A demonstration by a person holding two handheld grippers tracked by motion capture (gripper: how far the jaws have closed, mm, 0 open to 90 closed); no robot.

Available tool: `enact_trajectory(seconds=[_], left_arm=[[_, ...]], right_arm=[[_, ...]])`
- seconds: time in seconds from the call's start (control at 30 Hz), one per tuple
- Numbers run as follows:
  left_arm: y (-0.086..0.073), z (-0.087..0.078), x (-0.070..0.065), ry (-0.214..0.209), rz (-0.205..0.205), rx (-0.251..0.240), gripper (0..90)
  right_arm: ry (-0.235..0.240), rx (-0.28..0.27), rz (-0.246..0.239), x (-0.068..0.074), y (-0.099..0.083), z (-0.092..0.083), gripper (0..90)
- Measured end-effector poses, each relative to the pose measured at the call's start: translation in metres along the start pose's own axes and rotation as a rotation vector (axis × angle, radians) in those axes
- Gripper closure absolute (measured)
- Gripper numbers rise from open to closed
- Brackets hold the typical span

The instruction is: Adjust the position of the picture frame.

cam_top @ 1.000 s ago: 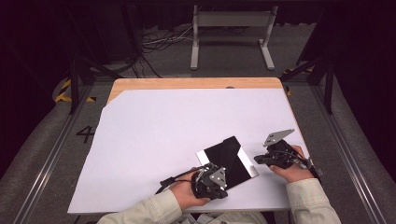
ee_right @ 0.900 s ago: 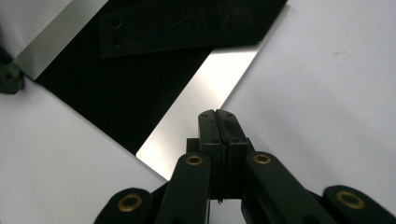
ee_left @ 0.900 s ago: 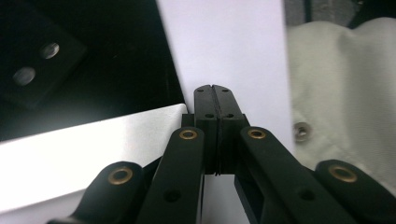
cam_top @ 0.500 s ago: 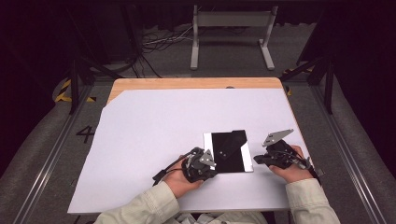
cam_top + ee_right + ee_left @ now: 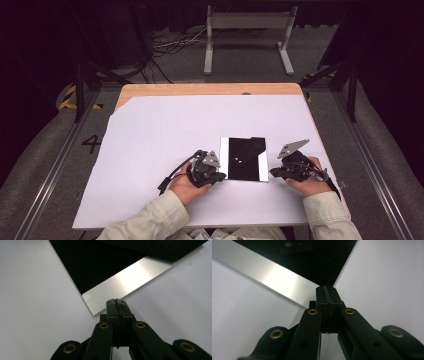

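Observation:
A shiny square plate (image 5: 243, 159) lies flat on the white table (image 5: 150, 135), its face mirroring darkness with bright strips along its left and right edges. My left gripper (image 5: 221, 176) is shut, and its tips rest at the plate's near left corner. In the left gripper view the closed tips (image 5: 327, 289) meet the plate (image 5: 279, 277) where its bright strip ends. My right gripper (image 5: 273, 172) is shut too, and sits by the near right corner. In the right gripper view its tips (image 5: 116, 301) stand just short of the plate (image 5: 130, 275); I cannot tell if they touch.
The table's wooden far edge (image 5: 210, 89) shows beyond the white sheet. A grey metal stand (image 5: 247, 35) and cables (image 5: 170, 45) lie on the floor behind it. Rails (image 5: 55, 165) run along both sides. The person's sleeves (image 5: 150, 220) come in at the bottom.
The left gripper moved left and away from the table's near edge, from below the plate to its near left corner. The plate turned from a tilt to square with the table. The right gripper stayed put.

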State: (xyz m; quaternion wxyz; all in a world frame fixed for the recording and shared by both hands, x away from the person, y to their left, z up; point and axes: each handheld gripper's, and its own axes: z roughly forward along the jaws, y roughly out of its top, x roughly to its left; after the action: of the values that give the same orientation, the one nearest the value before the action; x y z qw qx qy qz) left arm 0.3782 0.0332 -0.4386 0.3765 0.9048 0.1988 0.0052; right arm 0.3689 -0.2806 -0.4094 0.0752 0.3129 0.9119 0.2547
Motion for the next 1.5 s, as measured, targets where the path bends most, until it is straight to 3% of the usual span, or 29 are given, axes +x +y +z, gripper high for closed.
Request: enact_trajectory(seconds=[0.13, 0.37, 0.53, 0.77, 0.93, 1.1, 1.3, 1.4, 1.5], left_arm=[[-0.005, -0.014, 0.012, 0.01, -0.052, -0.045, 90.0], [-0.011, -0.029, 0.025, 0.039, -0.106, -0.087, 90.0], [-0.014, -0.034, 0.028, 0.054, -0.117, -0.091, 90.0], [-0.017, -0.038, 0.03, 0.07, -0.131, -0.096, 90.0], [-0.022, -0.043, 0.035, 0.081, -0.159, -0.102, 90.0], [-0.025, -0.049, 0.039, 0.095, -0.175, -0.118, 90.0], [-0.026, -0.052, 0.043, 0.109, -0.18, -0.122, 90.0], [-0.028, -0.054, 0.047, 0.119, -0.186, -0.127, 90.0], [-0.03, -0.056, 0.048, 0.131, -0.183, -0.12, 90.0]], right_arm=[[0.022, 0.054, -0.003, 0.001, 0.0, 0.01, 89.6], [0.058, 0.043, -0.027, 0.004, 0.003, 0.011, 89.7], [0.062, 0.043, -0.038, 0.006, 0.006, 0.012, 89.7], [0.104, 0.024, -0.059, 0.009, 0.016, 0.021, 89.7], [0.115, 0.008, -0.115, 0.02, 0.032, 0.032, 89.8], [0.147, -0.016, -0.132, 0.022, 0.045, 0.043, 89.7], [0.148, -0.036, -0.163, 0.028, 0.06, 0.054, 89.7], [0.147, -0.026, -0.175, 0.028, 0.063, 0.054, 89.7], [0.126, 0.017, -0.182, 0.027, 0.063, 0.053, 89.7]])
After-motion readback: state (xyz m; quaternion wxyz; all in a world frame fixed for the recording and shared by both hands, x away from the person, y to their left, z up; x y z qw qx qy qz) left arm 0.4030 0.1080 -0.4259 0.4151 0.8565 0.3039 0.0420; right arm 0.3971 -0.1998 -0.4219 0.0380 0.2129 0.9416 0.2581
